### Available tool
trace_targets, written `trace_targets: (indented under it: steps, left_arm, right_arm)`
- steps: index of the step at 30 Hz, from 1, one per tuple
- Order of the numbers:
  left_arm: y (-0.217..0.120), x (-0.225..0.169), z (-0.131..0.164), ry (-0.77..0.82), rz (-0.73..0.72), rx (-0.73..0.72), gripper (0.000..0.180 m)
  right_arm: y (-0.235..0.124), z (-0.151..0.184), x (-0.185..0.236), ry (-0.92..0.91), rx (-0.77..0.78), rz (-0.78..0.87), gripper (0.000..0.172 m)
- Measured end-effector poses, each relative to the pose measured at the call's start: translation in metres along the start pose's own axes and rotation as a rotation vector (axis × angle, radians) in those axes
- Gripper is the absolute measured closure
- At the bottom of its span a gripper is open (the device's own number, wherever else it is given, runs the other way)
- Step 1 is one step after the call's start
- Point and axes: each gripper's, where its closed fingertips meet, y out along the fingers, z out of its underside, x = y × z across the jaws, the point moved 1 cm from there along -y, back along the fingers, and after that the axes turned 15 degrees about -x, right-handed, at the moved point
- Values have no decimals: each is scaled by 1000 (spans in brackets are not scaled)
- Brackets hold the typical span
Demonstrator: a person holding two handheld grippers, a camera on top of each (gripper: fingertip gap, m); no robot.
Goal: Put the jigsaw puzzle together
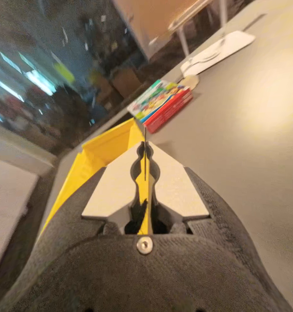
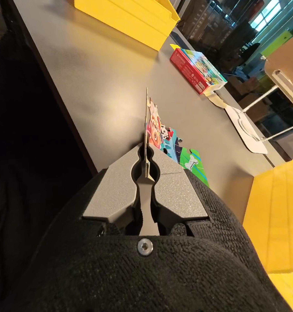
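Note:
In the left wrist view my left gripper is shut on a thin flat piece, seen edge on as a dark line sticking out past the fingertips; its face is hidden. It is held over the near corner of a yellow bin. In the right wrist view my right gripper is shut on a colourful cartoon puzzle piece, held upright and nearly edge on above the grey table. Just right of it, several joined puzzle pieces lie flat on the table.
A red and colourful puzzle box lies near the far table edge; it also shows in the left wrist view. Yellow bins stand at the back and at the right. A white stand base sits at the table's edge. Some 35 centimetres of space lies between my two pairs of fingers.

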Motion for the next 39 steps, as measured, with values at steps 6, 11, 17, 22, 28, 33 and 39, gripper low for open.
trace_targets:
  steps: [6,11,17,22,28,33,39]
  left_arm:
    - [22,110,74,-229,-236,298,152]
    - [36,54,2,-244,-95,68,104]
    - [-22,-243,-82,420,807,-336,94]
    - [-34,-316,-67,750,799,-499,166]
    - [-30,-288,-55,818,620,-551,180]
    - [-43,-249,-46,429,665,-475,180]
    - [-19,-42,-29,120,38,-194,180]
  right_arm:
    - [4,-2,2,-40,-7,-7,172]
    - [4,1,4,-101,6,-21,172]
    - [-1,7,12,-252,37,-47,172]
    - [-1,6,19,-327,40,-70,172]
    - [-7,-1,6,-87,-45,-53,172]
    - [-8,-5,-1,33,-98,-40,172]
    - [-3,-4,3,93,-114,-54,172]
